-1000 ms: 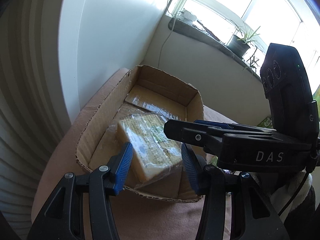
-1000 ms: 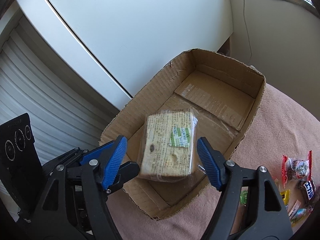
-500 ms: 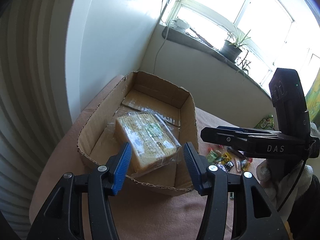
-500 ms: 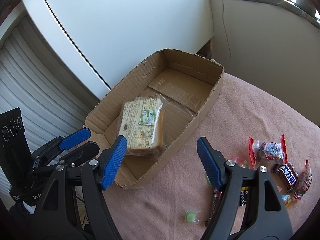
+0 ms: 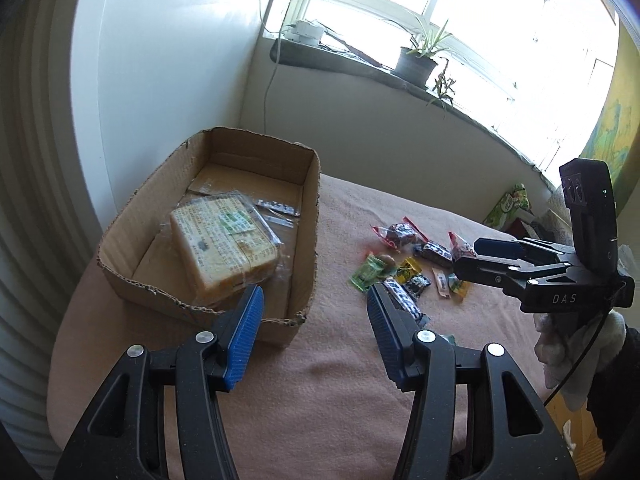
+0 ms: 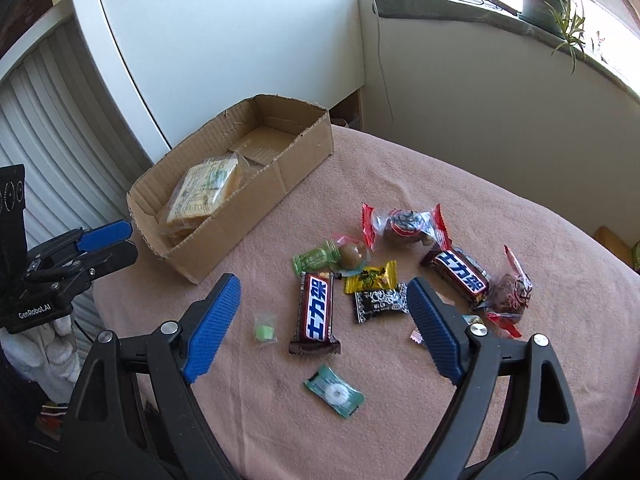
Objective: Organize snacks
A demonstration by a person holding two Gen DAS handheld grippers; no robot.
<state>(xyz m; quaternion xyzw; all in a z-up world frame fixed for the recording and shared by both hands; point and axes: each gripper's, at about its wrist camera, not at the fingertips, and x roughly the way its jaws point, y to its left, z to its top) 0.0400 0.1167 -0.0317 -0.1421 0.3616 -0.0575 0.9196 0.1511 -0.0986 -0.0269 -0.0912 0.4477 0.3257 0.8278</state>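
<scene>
White block characters on blue run along the brown wrapper of a chocolate bar [image 6: 315, 309] lying between the wide-apart blue ribbed pads of the right gripper [image 6: 324, 300], which holds nothing; a second bar with the same lettering [image 6: 460, 274] lies just beyond its right pad. Around them on the pink cloth [image 6: 500, 208] are small crinkled sweets — a yellow one [image 6: 372, 277], a black one [image 6: 380, 301], a green mint [image 6: 334, 391] nearer the camera. Ahead and to the left stands the cardboard box [image 6: 240, 204], rough-edged, holding a clear-wrapped block of pale crackers [image 5: 224, 246] with a green label. The left gripper [image 5: 316, 324] hangs empty with its pads apart at the box's near corner — its body reads "GenRobot.AI", the right one's "DAS".
</scene>
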